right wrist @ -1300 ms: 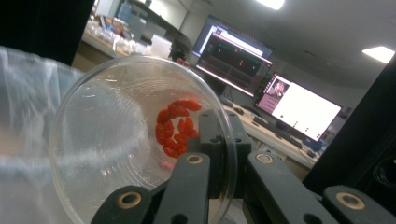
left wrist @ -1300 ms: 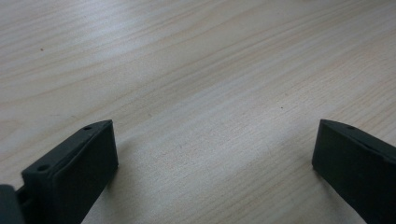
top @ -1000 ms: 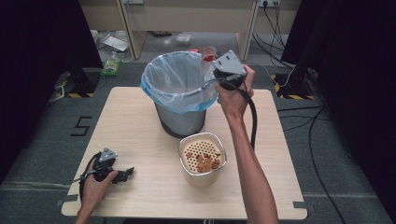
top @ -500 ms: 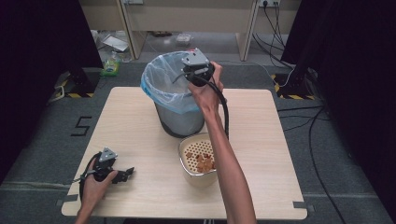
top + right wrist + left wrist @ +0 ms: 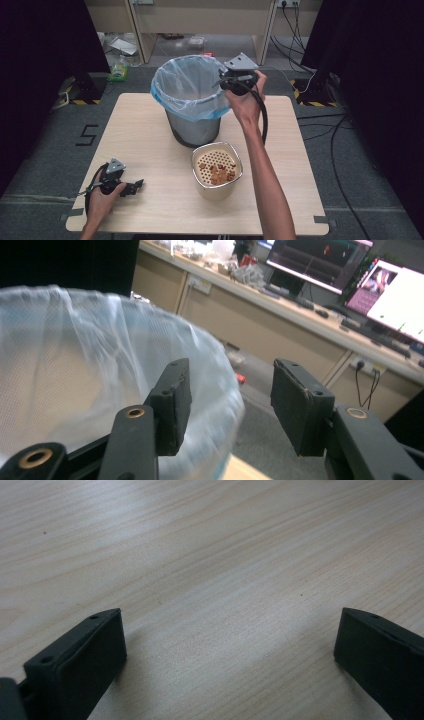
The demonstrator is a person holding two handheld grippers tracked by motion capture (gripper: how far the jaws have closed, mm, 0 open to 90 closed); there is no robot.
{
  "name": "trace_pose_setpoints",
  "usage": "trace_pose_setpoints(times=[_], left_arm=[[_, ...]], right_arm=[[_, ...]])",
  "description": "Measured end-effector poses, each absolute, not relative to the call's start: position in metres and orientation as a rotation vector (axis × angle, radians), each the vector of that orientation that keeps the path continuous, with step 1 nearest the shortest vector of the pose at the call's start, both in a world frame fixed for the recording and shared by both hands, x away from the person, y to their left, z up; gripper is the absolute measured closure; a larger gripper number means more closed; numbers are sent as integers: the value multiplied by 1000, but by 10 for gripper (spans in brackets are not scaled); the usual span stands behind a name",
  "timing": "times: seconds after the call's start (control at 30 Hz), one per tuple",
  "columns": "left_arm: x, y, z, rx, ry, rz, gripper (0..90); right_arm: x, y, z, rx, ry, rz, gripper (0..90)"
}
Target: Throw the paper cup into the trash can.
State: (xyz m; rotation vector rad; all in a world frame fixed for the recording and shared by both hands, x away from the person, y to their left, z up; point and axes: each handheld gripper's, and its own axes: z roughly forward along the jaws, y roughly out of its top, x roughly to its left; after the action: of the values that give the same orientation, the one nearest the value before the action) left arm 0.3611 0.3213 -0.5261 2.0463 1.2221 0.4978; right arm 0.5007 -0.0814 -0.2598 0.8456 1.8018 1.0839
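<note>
the right gripper [image 5: 227, 405] is hovering at the bin's [image 5: 192, 95] rim, jaws just been spreading with nothing between them; easing back clear of the liner [image 5: 75, 365] looks wise. the left gripper [image 5: 131, 187] is resting spread on the table [image 5: 145, 140]. the bowl of scraps [image 5: 216, 169] is sitting just before the bin.

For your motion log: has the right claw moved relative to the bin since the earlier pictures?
Yes. The right claw swung left over the bin, then back to its right rim, opening with nothing between the jaws.

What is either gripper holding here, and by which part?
Nothing. The right gripper has just opened, empty, at the rim of the lined bin; the left gripper rests open on the table.
</note>
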Motion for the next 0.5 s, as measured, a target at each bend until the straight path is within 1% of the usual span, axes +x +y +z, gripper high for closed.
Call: trace_pose_setpoints(times=[0.3,0.5], left_arm=[[361,321,-526,2046,1222,499,0],[361,321,-526,2045,1223,498,0]], right_arm=[[491,-125,-279,927,1794,1096,480],[485,-138,-282,948,1781,1113,460]])
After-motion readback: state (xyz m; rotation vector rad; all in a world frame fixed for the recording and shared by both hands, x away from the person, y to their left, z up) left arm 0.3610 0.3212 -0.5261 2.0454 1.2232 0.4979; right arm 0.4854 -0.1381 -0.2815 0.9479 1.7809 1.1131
